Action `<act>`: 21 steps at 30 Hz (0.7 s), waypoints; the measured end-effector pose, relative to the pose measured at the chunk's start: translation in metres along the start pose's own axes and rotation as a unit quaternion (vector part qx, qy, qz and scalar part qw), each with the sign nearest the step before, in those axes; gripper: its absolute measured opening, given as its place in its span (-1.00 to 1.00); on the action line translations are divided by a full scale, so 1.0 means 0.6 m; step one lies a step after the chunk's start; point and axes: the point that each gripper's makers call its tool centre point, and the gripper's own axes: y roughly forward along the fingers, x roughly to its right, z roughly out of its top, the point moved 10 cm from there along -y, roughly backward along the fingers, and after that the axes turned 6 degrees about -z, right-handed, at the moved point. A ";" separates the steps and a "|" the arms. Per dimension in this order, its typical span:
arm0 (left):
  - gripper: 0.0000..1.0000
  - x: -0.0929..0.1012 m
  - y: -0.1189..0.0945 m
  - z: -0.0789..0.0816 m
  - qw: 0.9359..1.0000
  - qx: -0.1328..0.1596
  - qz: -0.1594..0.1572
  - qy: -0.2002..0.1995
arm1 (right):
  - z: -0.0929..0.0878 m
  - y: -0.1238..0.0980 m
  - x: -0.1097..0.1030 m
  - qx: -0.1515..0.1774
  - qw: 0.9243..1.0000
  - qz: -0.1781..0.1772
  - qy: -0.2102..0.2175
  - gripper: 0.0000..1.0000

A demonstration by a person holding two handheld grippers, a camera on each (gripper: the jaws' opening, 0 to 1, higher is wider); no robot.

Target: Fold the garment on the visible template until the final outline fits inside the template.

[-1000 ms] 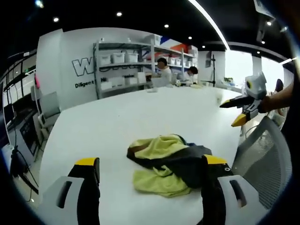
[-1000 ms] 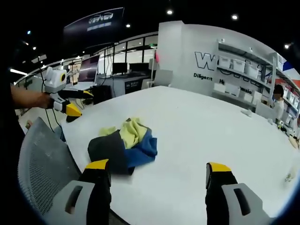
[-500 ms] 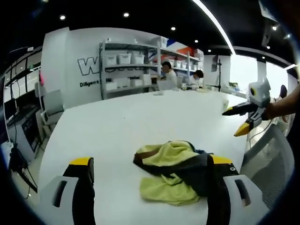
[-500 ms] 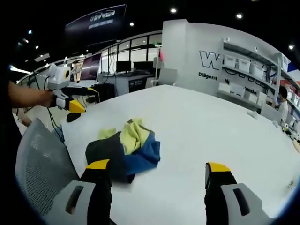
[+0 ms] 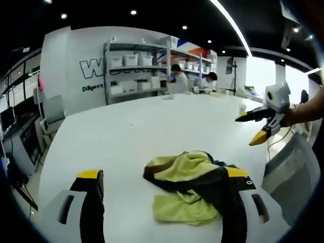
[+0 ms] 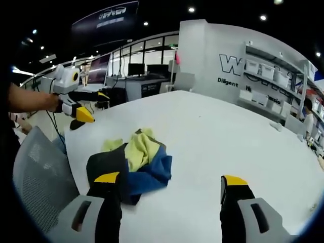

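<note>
Yellow, black and blue, the garment (image 5: 190, 185) lies in a crumpled heap on the white table (image 5: 126, 131), just past the wide-open, empty jaws of the left gripper (image 5: 162, 177) and the right gripper (image 6: 164, 179), both held up in the air above the table's edge.

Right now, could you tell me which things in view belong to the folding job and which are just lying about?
For the job:
- garment, crumpled in a heap on the white table
- left gripper, jaws apart
- right gripper, jaws apart

Lying about:
- mesh chair at the table edge
- shelves with bins by the wall
- monitors on the far desks
</note>
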 end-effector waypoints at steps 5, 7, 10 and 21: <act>0.56 -0.013 0.011 -0.014 0.999 -0.029 0.007 0.010 | 0.007 0.016 0.003 0.001 1.000 0.004 -0.012 0.50; 0.57 -0.018 0.016 -0.016 1.000 -0.030 0.005 -0.001 | 0.010 0.021 0.004 0.001 1.000 0.005 -0.016 0.47; 0.54 -0.023 0.022 -0.020 0.999 -0.035 0.005 -0.009 | 0.013 0.028 0.006 0.003 1.000 0.006 -0.017 0.42; 0.21 -0.061 0.055 -0.033 0.998 -0.054 0.009 -0.012 | 0.012 0.054 0.007 -0.007 1.000 0.014 -0.025 0.23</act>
